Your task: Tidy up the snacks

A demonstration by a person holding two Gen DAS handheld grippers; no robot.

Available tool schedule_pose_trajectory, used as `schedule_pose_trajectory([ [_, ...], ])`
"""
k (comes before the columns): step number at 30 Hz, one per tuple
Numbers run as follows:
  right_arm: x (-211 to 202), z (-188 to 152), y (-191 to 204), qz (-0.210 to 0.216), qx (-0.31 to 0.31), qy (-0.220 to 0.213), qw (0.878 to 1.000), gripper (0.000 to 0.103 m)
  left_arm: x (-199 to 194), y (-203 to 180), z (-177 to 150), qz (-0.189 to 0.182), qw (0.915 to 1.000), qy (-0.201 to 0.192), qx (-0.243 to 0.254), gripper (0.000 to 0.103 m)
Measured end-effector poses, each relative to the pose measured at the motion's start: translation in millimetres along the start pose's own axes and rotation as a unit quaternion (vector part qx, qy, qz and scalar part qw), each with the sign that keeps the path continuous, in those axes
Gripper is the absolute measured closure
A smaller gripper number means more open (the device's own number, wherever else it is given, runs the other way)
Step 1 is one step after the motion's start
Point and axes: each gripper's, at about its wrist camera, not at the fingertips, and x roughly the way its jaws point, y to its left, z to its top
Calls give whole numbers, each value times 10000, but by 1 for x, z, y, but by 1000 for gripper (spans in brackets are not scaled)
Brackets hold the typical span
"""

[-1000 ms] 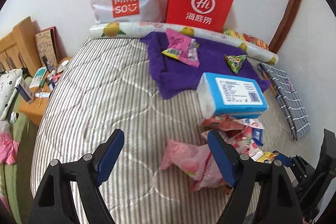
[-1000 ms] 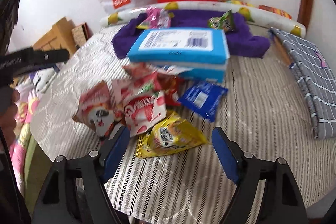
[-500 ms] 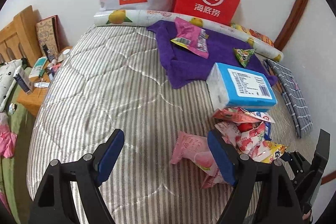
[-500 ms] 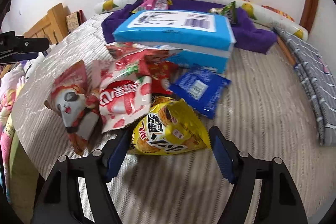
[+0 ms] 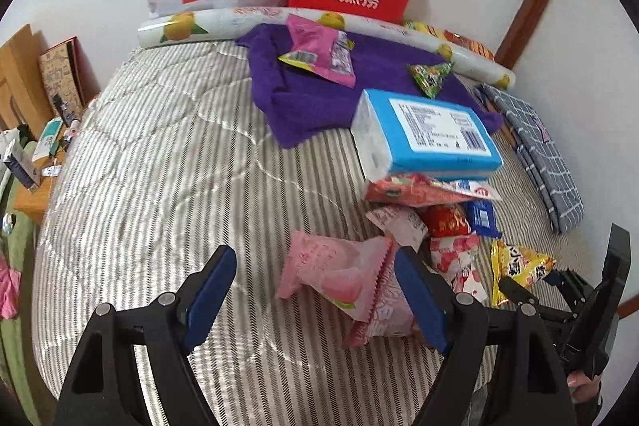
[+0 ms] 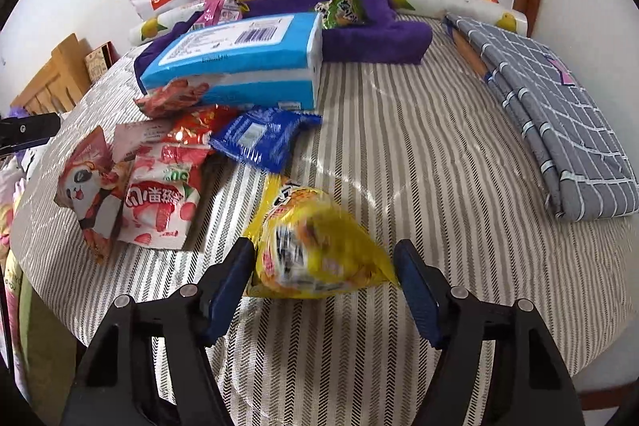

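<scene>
1. Yellow snack packet (image 6: 315, 242) lies on the striped bed cover (image 6: 399, 162), apart from the main heap and between the jaws of the right gripper (image 6: 325, 282). Jaws are closing. Left pad touches or nearly touches the packet; the right pad is just at its corner. No firm squeeze visible yet.
2. Pink peach packet (image 5: 339, 274) lies between the jaws of the left gripper (image 5: 315, 290), nearer the right finger. Jaws stand wide apart, not touching it.
3. Remaining heap: red-and-white strawberry packets (image 6: 159, 194), blue packet (image 6: 263, 136), and red packets, beside the blue tissue pack (image 6: 239, 62).
4. On the purple towel (image 5: 303, 94): a pink packet (image 5: 319, 52) and a green triangular packet (image 5: 430, 76), possibly already sorted.
5. Judgement: early stage; most snacks are still heaped and unsorted.
</scene>
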Motion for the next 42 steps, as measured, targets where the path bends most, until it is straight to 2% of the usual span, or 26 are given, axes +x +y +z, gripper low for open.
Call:
schedule_pose_trajectory([
  [6, 6, 0, 0, 7, -2, -104, 9999, 27, 25, 4, -3, 151, 9994, 300, 46, 22],
  [15, 10, 2, 3, -36, -68, -194, 9998, 21, 54, 29, 2, 238, 9980, 466, -347, 22],
  [18, 13, 4, 4, -50, -67, -230, 9997, 17, 56, 31, 3, 263, 9983, 410, -315, 22],
  [24, 15, 6, 6, -112, -105, -276, 9995, 16, 55, 31, 1, 259, 9989, 325, -195, 23],
  [26, 15, 7, 6, -136, -99, -271, 9995, 18, 54, 34, 1, 306, 9988, 316, -221, 31],
  [31, 12, 8, 4, -121, -1, -243, 9996, 28, 46, 41, -2, 286, 9987, 279, -329, 39],
  [37, 4, 7, 3, -30, 110, -241, 9996, 33, 33, 44, -3, 339, 9985, 193, -375, 39],
  [38, 2, 7, 3, -35, 107, -251, 9996, 36, 30, 43, -3, 330, 9986, 168, -375, 39],
  [39, 1, 8, 4, -28, 102, -260, 9996, 43, 26, 42, -3, 317, 9987, 135, -376, 39],
  [42, -3, 9, 6, 80, 115, -232, 9996, 44, 19, 39, -2, 300, 9989, 66, -360, 39],
])
